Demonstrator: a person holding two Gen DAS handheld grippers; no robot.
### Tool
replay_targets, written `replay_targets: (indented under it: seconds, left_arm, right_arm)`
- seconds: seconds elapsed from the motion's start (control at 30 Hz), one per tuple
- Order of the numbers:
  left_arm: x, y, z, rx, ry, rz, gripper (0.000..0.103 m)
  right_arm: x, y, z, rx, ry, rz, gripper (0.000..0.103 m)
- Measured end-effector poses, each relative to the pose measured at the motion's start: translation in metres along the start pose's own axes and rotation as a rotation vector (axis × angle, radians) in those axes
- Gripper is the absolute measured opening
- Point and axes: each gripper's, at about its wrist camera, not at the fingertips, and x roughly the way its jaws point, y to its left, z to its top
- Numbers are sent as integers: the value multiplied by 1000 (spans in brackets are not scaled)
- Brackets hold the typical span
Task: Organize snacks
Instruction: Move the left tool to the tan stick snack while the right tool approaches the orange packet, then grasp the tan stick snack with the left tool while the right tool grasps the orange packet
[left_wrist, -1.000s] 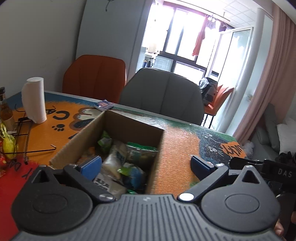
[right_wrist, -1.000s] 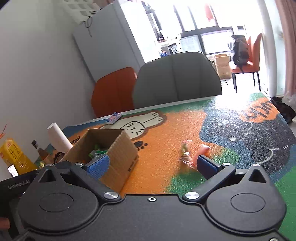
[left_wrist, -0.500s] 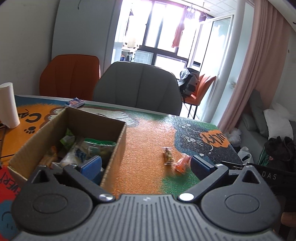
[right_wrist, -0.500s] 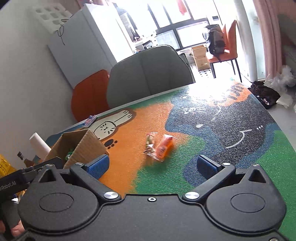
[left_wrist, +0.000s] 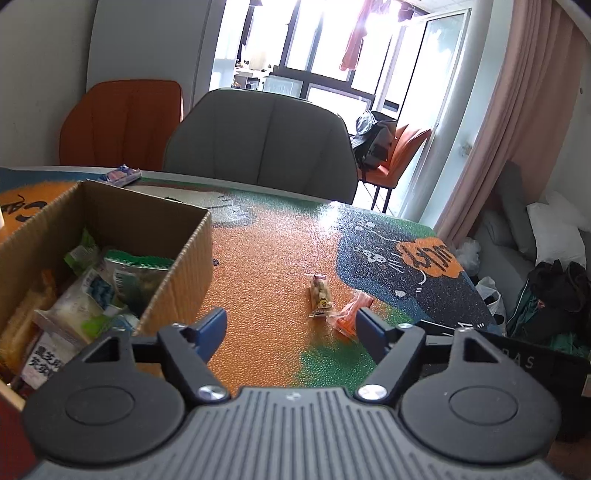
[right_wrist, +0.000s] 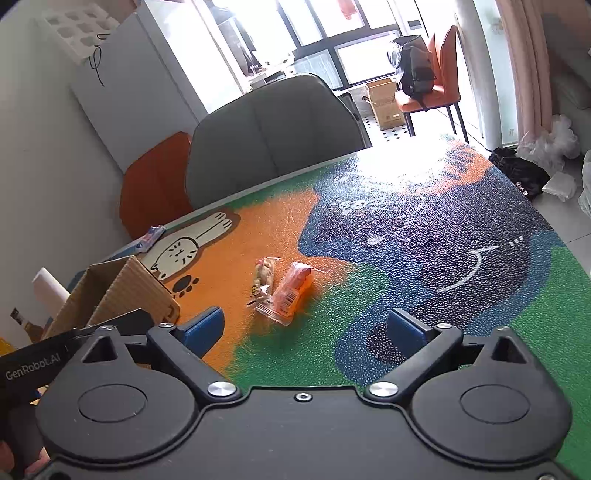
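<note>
I've got two loose snacks left on the table (right_wrist: 424, 236), w/ the cardboard box (left_wrist: 173, 273) already holding a pile of packets, so I judge we're mid-task, at the approach-to-pick step. The orange packet (right_wrist: 293, 291) and the clear peanut packet (right_wrist: 263, 278) lie side by side on the orange/green part of the mat, touching or v. nearly so, well apart from the box, which sits to their left. My right gripper (right_wrist: 304, 326) hangs above the table just short of the orange packet, fingers spread wide, nothing between them. My left gripper (left_wrist: 290, 326) is also wide open and empty, its left finger near the box's right wall, its right finger (left_wrist: 369, 328) overlapping the orange packet's near end in view; can't tell if it touches. Next move, as I read it: the right gripper is better lined up, so bring it fwd and down until the fingers straddle the orange packet across its short side, then close. Needs care bc the peanut packet is right beside it; a finger coming down on the left could catch it or shove both. The wrapper looks thin and slippery, so I'd pinch low and firm, then carry it left over the box and drop it in.
</note>
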Motion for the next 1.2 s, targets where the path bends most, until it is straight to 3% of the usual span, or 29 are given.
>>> replay_targets:
  seconds: [0.47,0.63,0.73,1.0,1.2]
  left_arm:
    - [61,-4,13,-35,35,19,59]
    - [78,-3,16,-53,52,16,54]
    - [84,0,17,-66,54,18,52]
    - [102,-4,20,-71,77,4,50]
    - [115,-18,17,-45,100,-19,50]
  right_arm:
    - [56,-7,15,105,22,-24,72]
    - [73,-3,17,89,53,-55,66]
    - [77,6,16,8,44,-96,63]
    - [76,5,18,-56,44,-98,36]
    - [66,-5,22,-75,33,-121,24]
